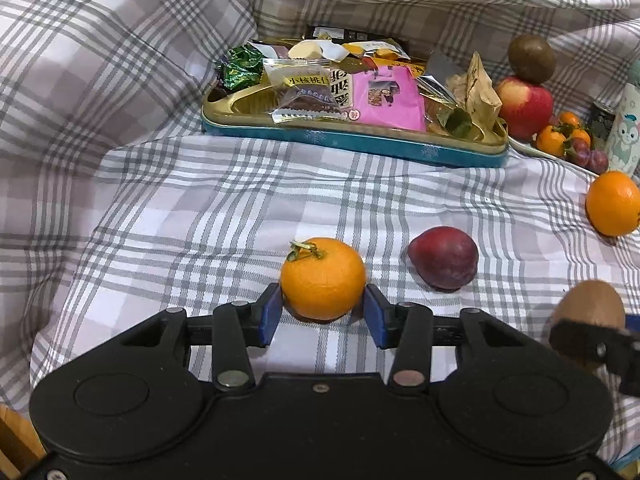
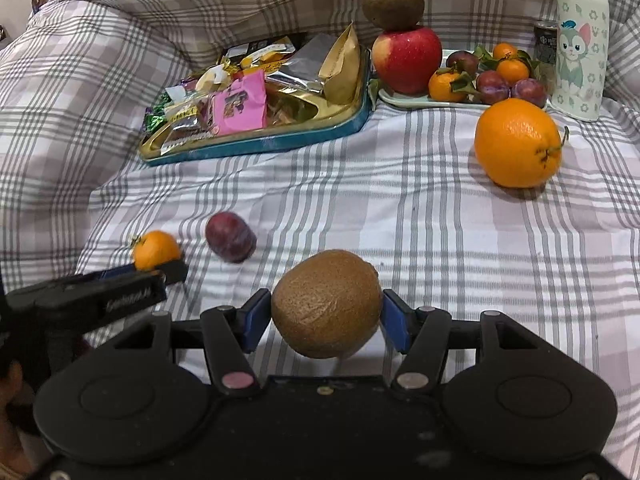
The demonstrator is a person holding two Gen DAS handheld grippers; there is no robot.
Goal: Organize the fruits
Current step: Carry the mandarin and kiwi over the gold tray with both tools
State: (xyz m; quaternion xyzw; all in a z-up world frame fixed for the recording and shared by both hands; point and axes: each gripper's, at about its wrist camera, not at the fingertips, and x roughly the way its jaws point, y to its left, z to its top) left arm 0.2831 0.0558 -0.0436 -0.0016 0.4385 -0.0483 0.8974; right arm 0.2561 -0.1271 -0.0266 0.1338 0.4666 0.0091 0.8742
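A kiwi [image 2: 326, 304] is clamped between the jaws of the right gripper [image 2: 326, 312] and is carried clear of the bedsheet [image 2: 400, 208]; a shadow is seen beneath it. The left gripper [image 1: 323, 308] is set around a tangerine [image 1: 322, 278] resting on the sheet. Its jaws appear released, with a slight gap at each pad, so no grip is judged.

Risks: the kiwi is held near its widest girth by narrow pads, so it could roll out if tilted. The tangerine could be nudged away on the soft sheet if the jaws close off-centre. A plum [image 1: 443, 258] lies just right of the tangerine and could be bumped.

Containers, relative to the tin tray [image 2: 256, 142]: the tray itself is filled with wrapped snacks. Just right of it, a pale plate [image 2: 404, 100] is loaded with an apple [image 2: 408, 58], a second kiwi [image 2: 393, 3] balanced on top of it, small tangerines and plums. That stack could topple if the plate is jostled. A large orange [image 2: 518, 142] lies on the sheet near the plate.
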